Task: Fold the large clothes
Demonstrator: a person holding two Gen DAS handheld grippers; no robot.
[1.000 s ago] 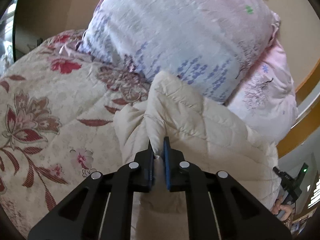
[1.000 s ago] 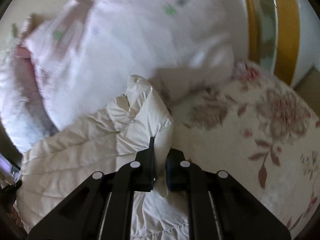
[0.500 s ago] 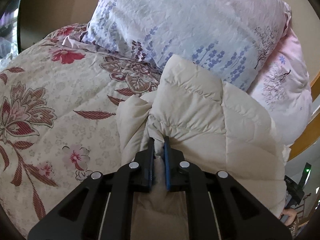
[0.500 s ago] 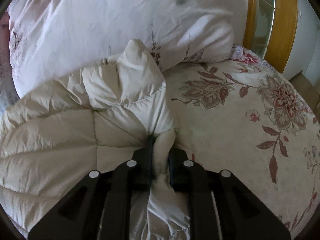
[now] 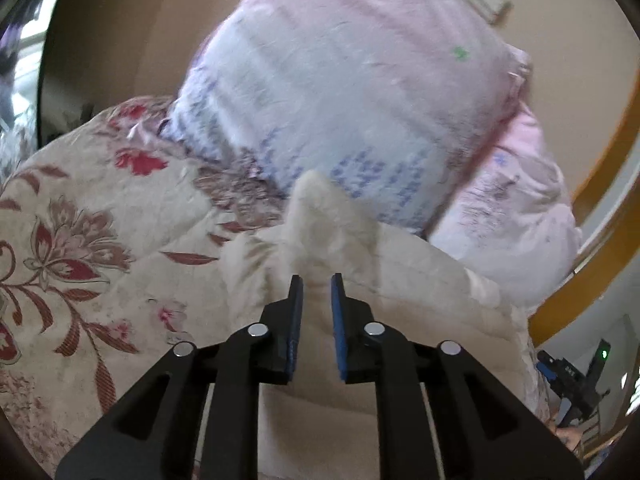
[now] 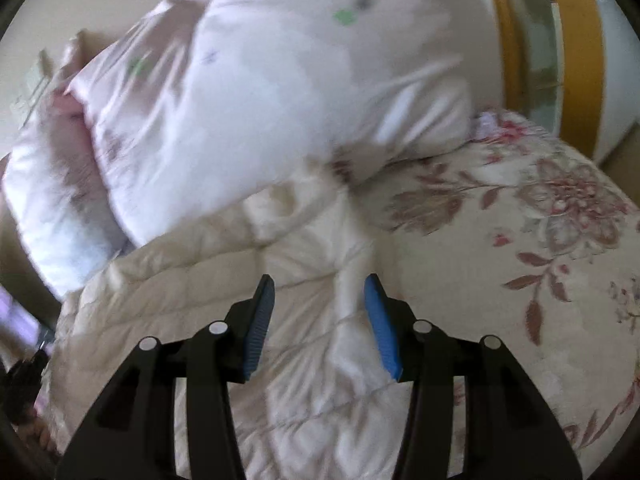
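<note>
A cream quilted jacket (image 5: pixel 400 280) lies on the flowered bedspread (image 5: pixel 80 240), bunched up against the pillows. My left gripper (image 5: pixel 317 276) is at the jacket's left end. Its jaws are opening, but a raised fold of the cream fabric still sits pinched between the blue pads. In the right wrist view, my right gripper (image 6: pixel 320 278) is over the other end of the jacket (image 6: pixel 200 280). Its jaws are opening and stand wide apart. A ridge of fabric lies loose between them, close to the right pad (image 6: pixel 380 328).
A big pillow with lilac print (image 5: pixel 340 80) and a pink one (image 5: pixel 520 208) are stacked just behind the jacket. The pale pillow (image 6: pixel 280 100) also fills the upper right wrist view. A wooden headboard (image 6: pixel 576 40) edges the bed. Flowered bedspread (image 6: pixel 520 240) lies to the right.
The right gripper has let go of the jacket fold and spread wide. The left jaws have parted slightly. Both views have tipped up, and the fabric peaks have sunk lower.
</note>
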